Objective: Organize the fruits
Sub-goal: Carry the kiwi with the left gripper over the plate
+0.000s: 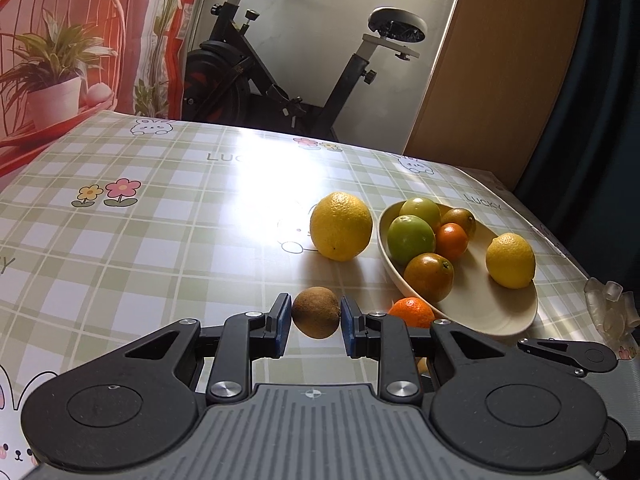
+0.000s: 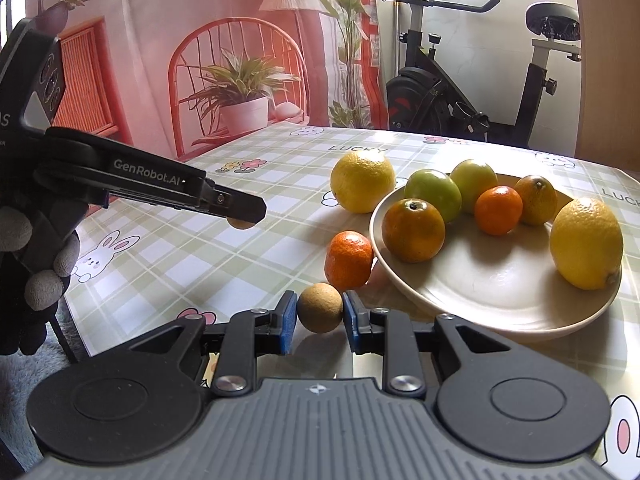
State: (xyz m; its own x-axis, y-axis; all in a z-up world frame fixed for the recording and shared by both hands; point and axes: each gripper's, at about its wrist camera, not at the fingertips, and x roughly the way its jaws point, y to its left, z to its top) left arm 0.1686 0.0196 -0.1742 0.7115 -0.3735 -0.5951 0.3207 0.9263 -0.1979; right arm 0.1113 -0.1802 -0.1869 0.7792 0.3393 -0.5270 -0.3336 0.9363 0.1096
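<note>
Kiwis (image 1: 316,312) (image 2: 320,308): two, one per gripper; lemons: two.

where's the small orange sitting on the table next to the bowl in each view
Left wrist: the small orange sits low, right of centre, partly hidden behind the left gripper's right finger, beside the bowl.
Right wrist: it is at centre, beside the bowl's left rim, just above the right gripper.
Shared landmark: the big lemon on the table, left of the bowl.
</note>
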